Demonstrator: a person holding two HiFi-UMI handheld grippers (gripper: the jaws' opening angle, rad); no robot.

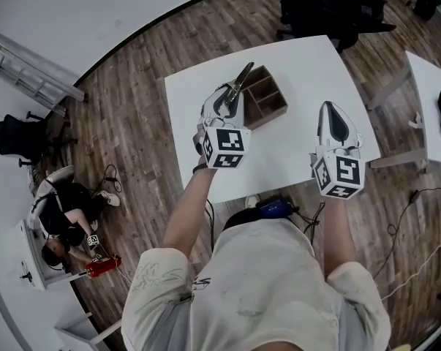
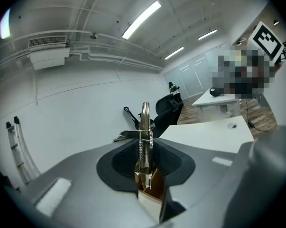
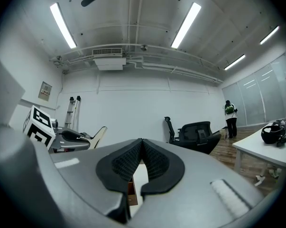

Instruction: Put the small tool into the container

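A wooden container (image 1: 268, 97) with several compartments stands near the middle of the white table (image 1: 308, 64). My left gripper (image 1: 233, 99) hovers at the container's left edge, shut on a small metal pliers-like tool (image 1: 242, 77) that sticks out past the fingertips over the box. In the left gripper view the tool (image 2: 144, 137) stands upright between the pads of my left gripper (image 2: 145, 148), with the container (image 2: 153, 188) showing below. My right gripper (image 1: 333, 115) is held over the table's right side, shut with nothing in it; the right gripper view shows the same gripper (image 3: 142, 144) with its pads touching.
Black office chairs (image 1: 330, 6) stand beyond the table's far edge. A second white table (image 1: 428, 86) is at the right. A person crouches on the wooden floor at the left (image 1: 63, 221). A ladder (image 1: 30, 68) lies by the wall.
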